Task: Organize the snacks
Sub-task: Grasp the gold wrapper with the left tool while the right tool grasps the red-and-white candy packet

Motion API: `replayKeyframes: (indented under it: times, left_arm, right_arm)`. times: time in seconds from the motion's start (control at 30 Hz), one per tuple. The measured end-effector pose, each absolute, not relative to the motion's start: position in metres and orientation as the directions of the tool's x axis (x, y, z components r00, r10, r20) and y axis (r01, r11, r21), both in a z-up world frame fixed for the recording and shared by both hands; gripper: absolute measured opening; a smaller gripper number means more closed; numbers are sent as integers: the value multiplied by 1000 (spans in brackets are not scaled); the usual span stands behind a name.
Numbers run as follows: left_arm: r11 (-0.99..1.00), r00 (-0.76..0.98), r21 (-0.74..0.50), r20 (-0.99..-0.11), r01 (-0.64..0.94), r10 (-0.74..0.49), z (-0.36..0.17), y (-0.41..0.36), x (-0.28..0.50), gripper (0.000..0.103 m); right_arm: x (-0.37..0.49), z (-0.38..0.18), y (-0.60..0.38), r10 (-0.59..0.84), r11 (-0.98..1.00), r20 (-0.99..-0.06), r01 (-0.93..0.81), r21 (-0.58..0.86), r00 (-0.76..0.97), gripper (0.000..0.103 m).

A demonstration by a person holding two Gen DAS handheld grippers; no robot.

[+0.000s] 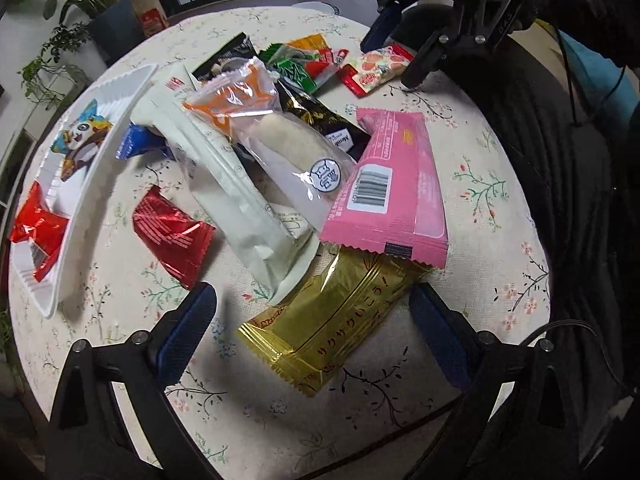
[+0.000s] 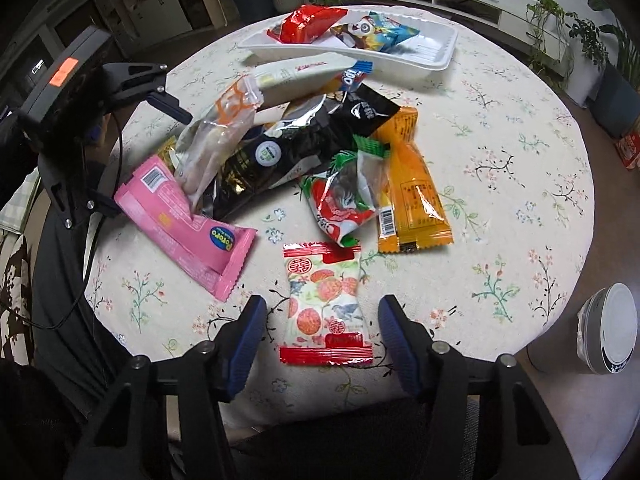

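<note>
A pile of snack packets lies on the round floral table [image 1: 480, 184]. My left gripper [image 1: 312, 304] is open and points down, its blue pads on either side of a gold packet [image 1: 336, 320] without touching it. A pink packet [image 1: 392, 188] overlaps the gold one's far end. My right gripper [image 2: 322, 304] is open astride a white and red peach-print packet [image 2: 326, 304], with gaps on both sides. That packet [image 1: 380, 68] also shows under the right gripper [image 1: 396, 56] in the left wrist view. A white tray [image 2: 400, 64] holds a red packet [image 2: 308, 22] and a panda packet [image 2: 372, 32].
A long white packet [image 1: 236, 192], a clear bread packet [image 1: 280, 140], a black packet [image 2: 280, 152], an orange packet [image 2: 412, 192], a green and red one [image 2: 344, 196] and a loose red packet [image 1: 172, 232] crowd the centre. A white bin [image 2: 608, 328] stands off the table's right edge.
</note>
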State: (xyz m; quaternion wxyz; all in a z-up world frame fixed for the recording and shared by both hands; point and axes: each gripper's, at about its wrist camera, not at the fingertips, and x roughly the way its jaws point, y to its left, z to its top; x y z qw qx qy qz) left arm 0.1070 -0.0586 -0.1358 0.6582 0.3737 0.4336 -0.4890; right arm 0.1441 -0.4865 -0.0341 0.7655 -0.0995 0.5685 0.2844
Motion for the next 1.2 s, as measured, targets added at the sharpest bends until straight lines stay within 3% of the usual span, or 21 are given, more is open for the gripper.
replayKeyframes:
  times: [0.13,0.3,0.63,1.07,1.17,1.2]
  left_arm:
    - [233,56,-21,-946,972,-320,-139,-60,115,84]
    - [248,20,-67,-943,966,-331,-138,-57,116,58]
    - [331,76,-20,-958,944,-275,-137,-46,95,55]
    - [596,145,-32,-958,802,-246,-134,-31,91,55]
    - [647,141,-54,-959,761,-246,-132,-26,92,51]
    - [659,143,-50,-961,751,-237,-131,-25,92,42]
  right_arm:
    - [146,-35,-485,314,816,-932,-553,167,181,62]
    - [149,-37,-483,308,815,-935,-554,166,173,61]
    - [152,-39,-479,284,821,-942,-552,145,176,59]
    - [154,-40,-472,240,829,-956,-548,110,171,59]
    - [158,-41,-469,221,836,-962,-539,102,161,57]
    - [160,-41,-469,216,842,-964,-530,104,154,57]
